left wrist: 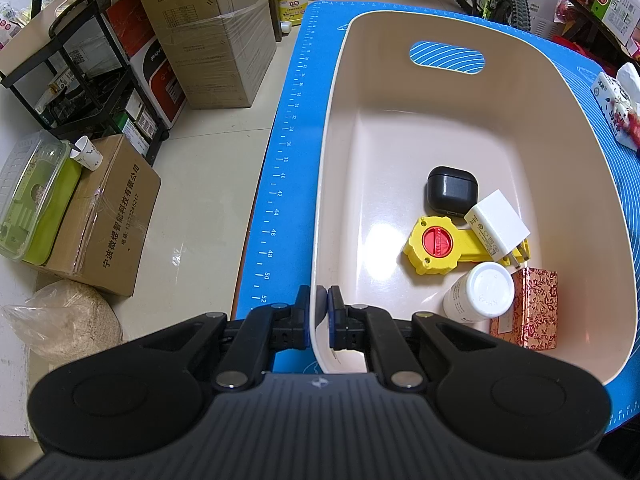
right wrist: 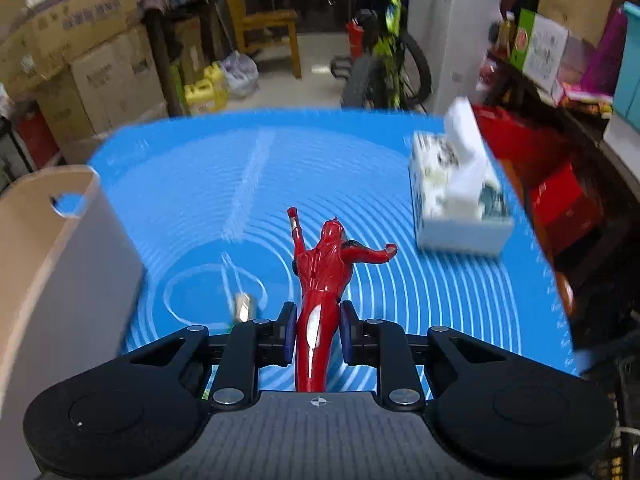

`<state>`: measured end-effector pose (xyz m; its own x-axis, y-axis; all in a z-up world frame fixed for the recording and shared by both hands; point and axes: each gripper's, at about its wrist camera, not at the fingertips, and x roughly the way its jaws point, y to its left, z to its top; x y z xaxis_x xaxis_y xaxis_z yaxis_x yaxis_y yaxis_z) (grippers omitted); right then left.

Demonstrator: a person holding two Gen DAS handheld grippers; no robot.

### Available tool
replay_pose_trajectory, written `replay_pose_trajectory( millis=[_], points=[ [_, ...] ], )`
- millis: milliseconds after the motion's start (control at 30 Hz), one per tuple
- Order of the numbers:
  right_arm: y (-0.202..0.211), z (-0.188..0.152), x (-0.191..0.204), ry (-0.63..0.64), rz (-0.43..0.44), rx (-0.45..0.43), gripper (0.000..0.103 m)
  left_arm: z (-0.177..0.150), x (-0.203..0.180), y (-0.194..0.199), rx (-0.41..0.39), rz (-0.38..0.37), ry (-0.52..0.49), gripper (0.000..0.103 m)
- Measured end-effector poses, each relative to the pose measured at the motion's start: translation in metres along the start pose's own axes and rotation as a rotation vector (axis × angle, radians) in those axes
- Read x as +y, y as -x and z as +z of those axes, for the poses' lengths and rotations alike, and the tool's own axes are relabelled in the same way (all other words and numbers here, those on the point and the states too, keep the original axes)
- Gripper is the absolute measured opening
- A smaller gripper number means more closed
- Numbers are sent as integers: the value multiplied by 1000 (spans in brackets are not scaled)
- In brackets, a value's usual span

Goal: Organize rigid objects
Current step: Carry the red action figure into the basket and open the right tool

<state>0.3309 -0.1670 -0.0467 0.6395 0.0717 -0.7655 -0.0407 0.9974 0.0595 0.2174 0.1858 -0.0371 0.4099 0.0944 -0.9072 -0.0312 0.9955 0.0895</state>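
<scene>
My left gripper [left wrist: 319, 312] is shut on the near-left rim of the beige plastic basin [left wrist: 340, 128]. Inside the basin lie a black earbud case [left wrist: 452, 190], a white charger plug [left wrist: 498, 226], a yellow tool with a red knob [left wrist: 436, 245], a white bottle [left wrist: 480, 292] and a red patterned box [left wrist: 534, 308]. My right gripper [right wrist: 318, 334] is shut on the legs of a red toy figure [right wrist: 326, 268], held above the blue mat [right wrist: 360, 152] with its arms spread. The basin's wall [right wrist: 60, 248] stands at the left of the right wrist view. A small blurred object [right wrist: 242, 305] lies on the mat.
A tissue box [right wrist: 456, 196] sits on the mat's right side. Cardboard boxes [left wrist: 208, 32], a black rack [left wrist: 80, 72], a bag of grain [left wrist: 68, 320] and yellow jugs [left wrist: 292, 0] crowd the floor left of the table. A bicycle [right wrist: 384, 64] stands behind it.
</scene>
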Motion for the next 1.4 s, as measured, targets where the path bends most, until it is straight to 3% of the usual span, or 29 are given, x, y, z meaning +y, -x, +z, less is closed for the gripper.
replay_pose_trajectory(
  millis=[267, 433, 733, 1067, 1300, 1400],
  points=[
    [56, 38, 46, 70, 121, -133, 31, 0, 0, 0, 0, -1, 3, 10],
    [67, 47, 95, 142, 221, -140, 31, 0, 0, 0, 0, 0, 3, 10],
    [47, 33, 185, 287, 330, -52, 31, 0, 0, 0, 0, -2, 8, 10],
    [12, -7, 235, 427, 325, 134, 31, 0, -2, -2, 0, -1, 9, 10],
    [-8, -28, 252, 510, 293, 235, 31, 0, -1, -2, 0, -2, 9, 10],
    [-10, -30, 256, 529, 271, 236, 31, 1, -1, -2, 1, -2, 8, 10]
  ],
)
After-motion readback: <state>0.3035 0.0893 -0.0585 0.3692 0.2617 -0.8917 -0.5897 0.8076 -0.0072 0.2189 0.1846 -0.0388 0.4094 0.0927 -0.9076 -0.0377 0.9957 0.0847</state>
